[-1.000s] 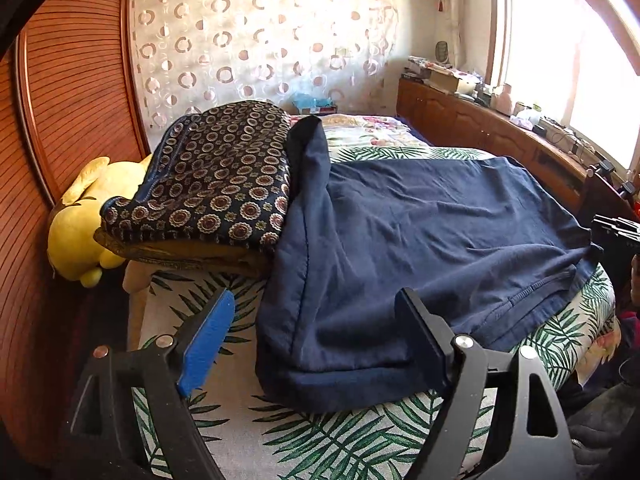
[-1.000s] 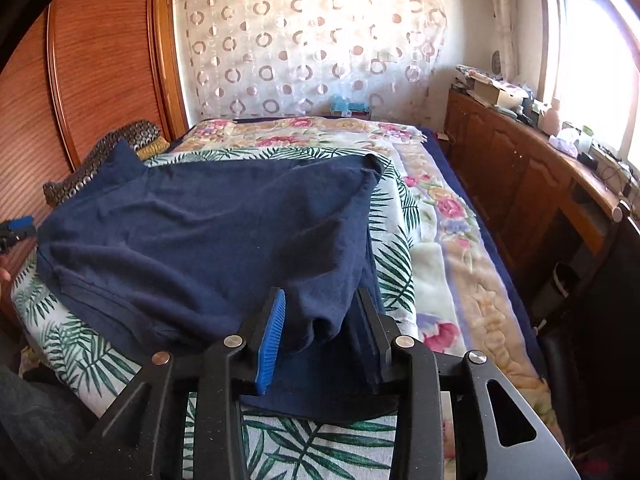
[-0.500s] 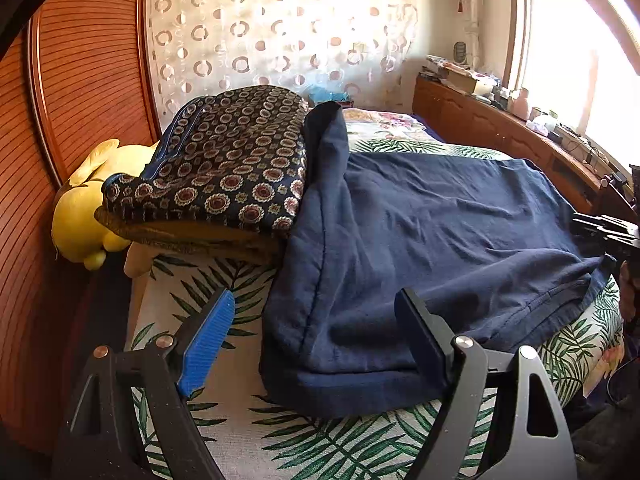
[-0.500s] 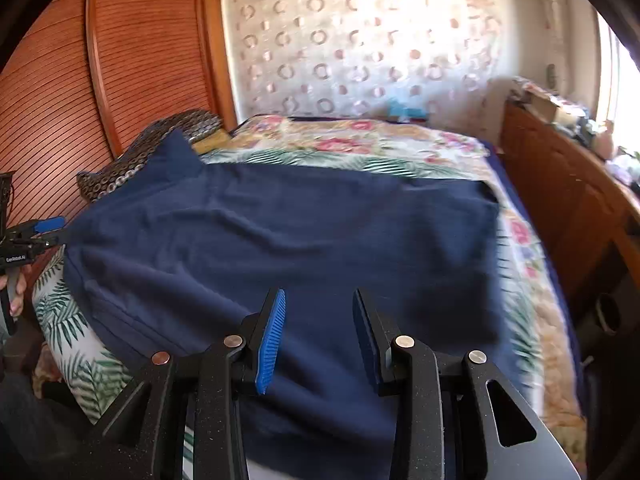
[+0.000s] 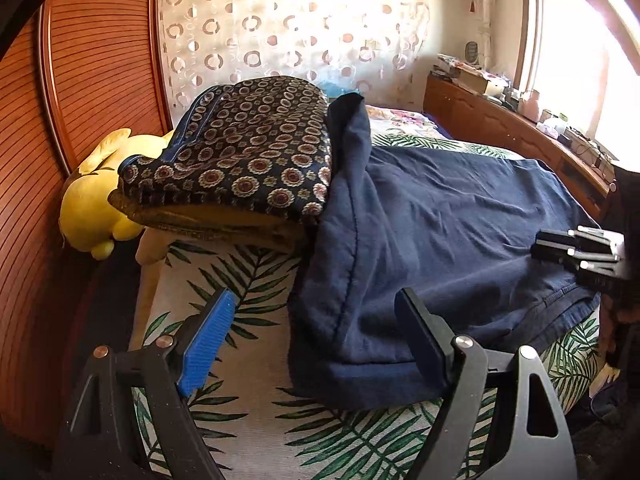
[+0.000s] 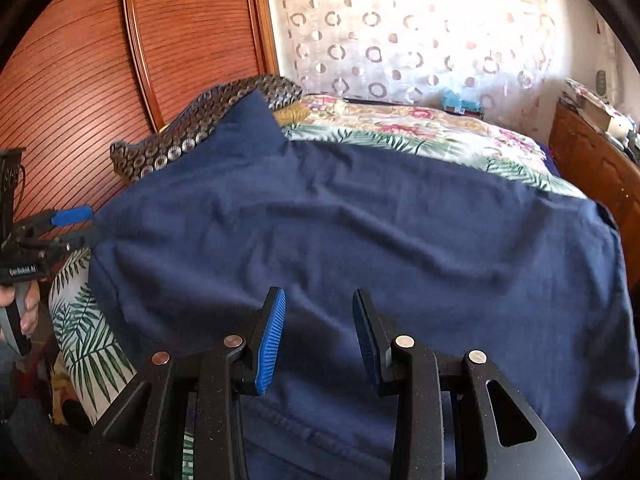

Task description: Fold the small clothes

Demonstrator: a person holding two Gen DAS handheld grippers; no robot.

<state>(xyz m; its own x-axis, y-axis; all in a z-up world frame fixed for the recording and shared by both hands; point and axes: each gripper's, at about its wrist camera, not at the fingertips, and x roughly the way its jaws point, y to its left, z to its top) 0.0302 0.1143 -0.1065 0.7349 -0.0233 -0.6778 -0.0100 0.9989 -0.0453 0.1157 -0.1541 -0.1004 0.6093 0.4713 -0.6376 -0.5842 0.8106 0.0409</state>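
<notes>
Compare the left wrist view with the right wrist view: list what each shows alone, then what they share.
Left wrist only: a yellow plush toy by the wooden headboard, and a bright window. Right wrist only: the hand holding the left gripper. Both: the navy garment spread on the leaf-print bedcover, the circle-patterned folded cloth, the dotted curtain.

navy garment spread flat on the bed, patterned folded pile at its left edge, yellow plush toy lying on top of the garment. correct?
Not quite. The yellow plush toy is not on the navy garment; the left wrist view shows it off the bed's corner, against the wooden wall, beyond the patterned folded pile. The rest stands: the garment lies spread on the bed, with the pile at its left edge.
</notes>
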